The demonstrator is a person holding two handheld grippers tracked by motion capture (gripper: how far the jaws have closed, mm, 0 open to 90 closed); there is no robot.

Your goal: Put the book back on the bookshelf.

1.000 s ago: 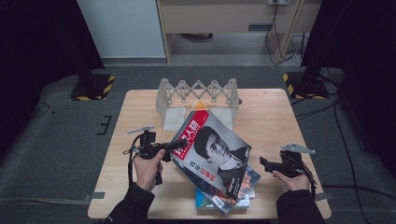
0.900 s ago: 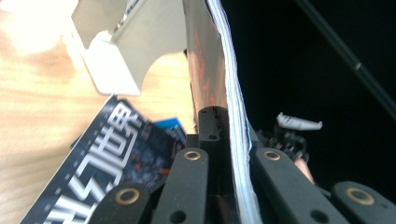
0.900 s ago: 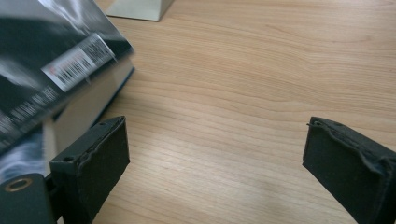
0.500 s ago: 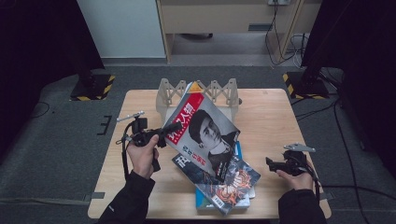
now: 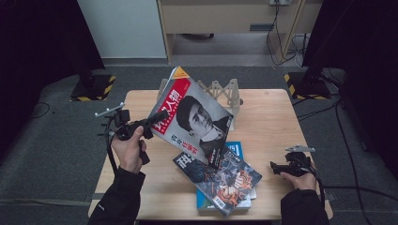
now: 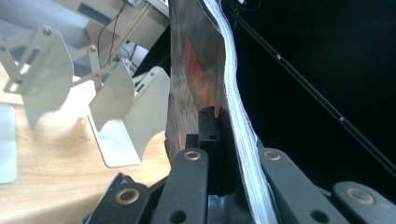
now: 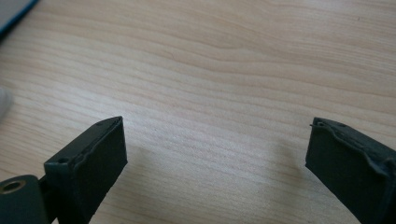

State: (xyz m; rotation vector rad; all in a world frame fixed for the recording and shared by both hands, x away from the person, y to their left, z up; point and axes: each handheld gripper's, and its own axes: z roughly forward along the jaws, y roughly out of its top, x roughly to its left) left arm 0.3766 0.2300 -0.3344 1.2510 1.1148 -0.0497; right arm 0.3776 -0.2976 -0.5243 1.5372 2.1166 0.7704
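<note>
A magazine [image 5: 195,117] with a face and a red title band on its cover hangs tilted above the table, and my left gripper [image 5: 152,123] is shut on its left edge. The left gripper view shows that magazine [image 6: 205,84] edge-on, clamped between the jaws of the left gripper [image 6: 219,121]. Below it lies a stack of magazines [image 5: 220,178], the top one with a dark illustrated cover over a blue one. My right gripper [image 5: 277,167] rests low at the table's right front, open, and the right gripper [image 7: 215,149] has nothing between its jaws but bare wood.
A white folding file rack [image 5: 220,91] stands at the back middle of the wooden table [image 5: 267,122]; its dividers [image 6: 121,112] sit close behind the lifted magazine. Black stands and cables ring the table on the grey floor.
My left gripper has lifted the face-cover magazine up off the stack and carried it back and left toward the rack. The right gripper has stayed about where it was.
</note>
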